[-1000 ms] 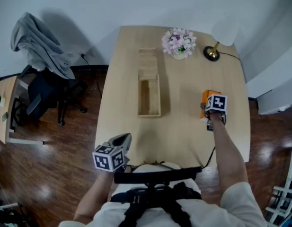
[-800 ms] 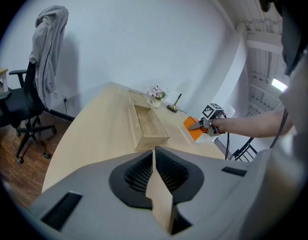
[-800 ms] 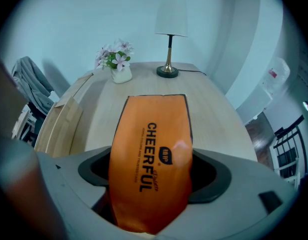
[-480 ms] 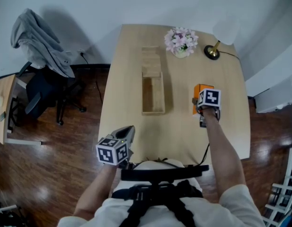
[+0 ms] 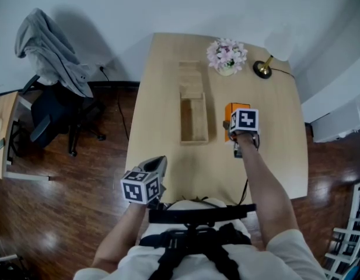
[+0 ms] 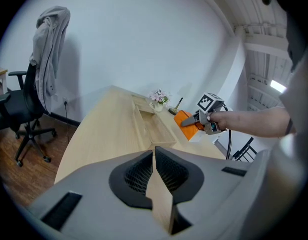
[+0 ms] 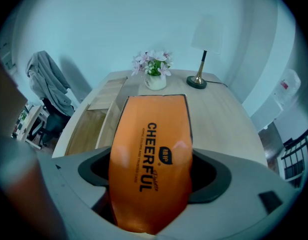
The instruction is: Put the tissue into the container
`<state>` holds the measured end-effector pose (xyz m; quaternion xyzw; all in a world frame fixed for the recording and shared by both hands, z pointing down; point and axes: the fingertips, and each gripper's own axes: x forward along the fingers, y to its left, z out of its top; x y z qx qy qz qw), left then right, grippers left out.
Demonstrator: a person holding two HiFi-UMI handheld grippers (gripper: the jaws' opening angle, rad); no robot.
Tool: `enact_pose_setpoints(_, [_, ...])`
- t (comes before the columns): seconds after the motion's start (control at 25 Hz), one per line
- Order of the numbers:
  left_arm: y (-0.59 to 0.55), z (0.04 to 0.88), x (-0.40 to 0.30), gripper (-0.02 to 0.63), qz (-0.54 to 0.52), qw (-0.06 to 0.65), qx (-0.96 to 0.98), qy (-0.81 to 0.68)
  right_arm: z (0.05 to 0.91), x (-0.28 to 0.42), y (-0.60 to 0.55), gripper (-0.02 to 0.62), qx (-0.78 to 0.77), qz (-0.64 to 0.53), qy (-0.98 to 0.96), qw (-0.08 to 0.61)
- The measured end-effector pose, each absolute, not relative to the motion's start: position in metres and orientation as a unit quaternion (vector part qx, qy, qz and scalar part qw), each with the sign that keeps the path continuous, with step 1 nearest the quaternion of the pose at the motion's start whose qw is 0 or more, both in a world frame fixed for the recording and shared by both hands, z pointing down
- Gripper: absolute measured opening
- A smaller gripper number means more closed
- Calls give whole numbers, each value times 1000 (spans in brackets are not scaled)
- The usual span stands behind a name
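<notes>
The tissue is an orange soft pack [image 7: 153,159] printed with black letters. My right gripper [image 7: 151,186] is shut on it, jaws spread wide around its sides. From the head view the pack [image 5: 230,113] hangs above the table just right of the long wooden container [image 5: 194,119]. Half of the container is open and half lies under a slid lid. The container's open trough [image 7: 89,129] lies to the pack's left. My left gripper [image 5: 151,172] hovers at the table's near edge, shut with nothing between its jaws [image 6: 154,170].
A vase of pink flowers [image 5: 227,56] and a brass lamp [image 5: 262,68] stand at the table's far end. A black office chair draped with a grey garment [image 5: 50,51] stands on the wood floor to the left. A cable runs off the table's near right edge.
My right gripper has carried the orange pack leftward, closer to the wooden container. The left gripper has hardly moved.
</notes>
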<state>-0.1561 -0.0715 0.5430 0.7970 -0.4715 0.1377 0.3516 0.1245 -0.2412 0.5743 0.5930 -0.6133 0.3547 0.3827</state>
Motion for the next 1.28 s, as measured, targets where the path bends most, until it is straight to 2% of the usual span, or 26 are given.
enact_pose_setpoints(0.64, [-67,553,-180,2,134,364,793,-470,540,21,-270,443,573,328,-656,366])
enact_pose_setpoints(1.28, [-56,560,-207,2,135,376,778,-485,571,-54,-271,443,564,313,-665,377])
